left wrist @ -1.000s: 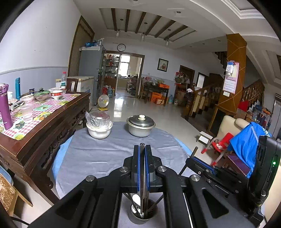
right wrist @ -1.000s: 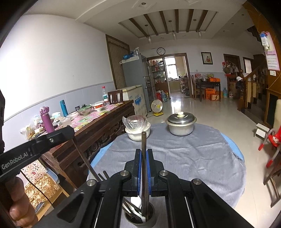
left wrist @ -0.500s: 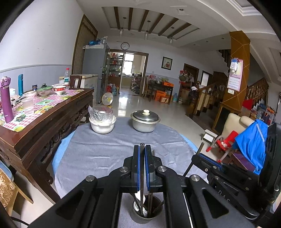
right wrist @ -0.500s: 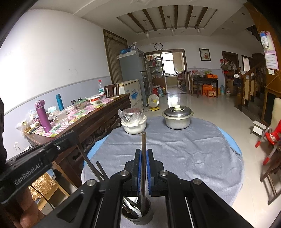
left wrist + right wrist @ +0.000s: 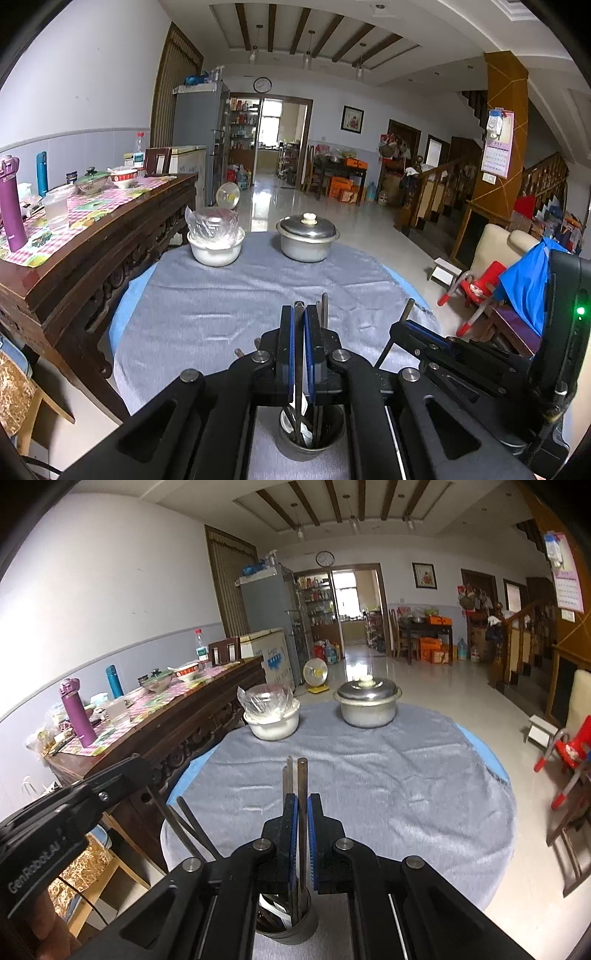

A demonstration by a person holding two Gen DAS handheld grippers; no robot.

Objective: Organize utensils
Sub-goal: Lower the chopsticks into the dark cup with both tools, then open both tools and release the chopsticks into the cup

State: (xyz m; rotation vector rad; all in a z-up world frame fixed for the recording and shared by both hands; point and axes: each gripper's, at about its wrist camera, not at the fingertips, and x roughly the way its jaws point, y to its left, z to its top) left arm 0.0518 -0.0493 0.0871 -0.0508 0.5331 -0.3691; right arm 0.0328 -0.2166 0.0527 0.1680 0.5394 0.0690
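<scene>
- The metal cup [image 5: 311, 439] stands at the near edge of the worktop [image 5: 229, 310], already holding several utensils.
- The left gripper [image 5: 300, 347] pinches one chopstick [image 5: 297, 332]; the right gripper [image 5: 303, 830] pinches another chopstick [image 5: 302, 797].
- Both have sunk since a second ago, their lower ends now inside the cup.
- Letting go looks like the next step.
- A white bowl [image 5: 216, 247] and lidded pot [image 5: 307, 240] stand well apart, at the far edge.

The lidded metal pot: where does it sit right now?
In both wrist views the lidded metal pot stands at the far edge of the grey-clothed round table, right of the plastic-wrapped white bowl.
</scene>
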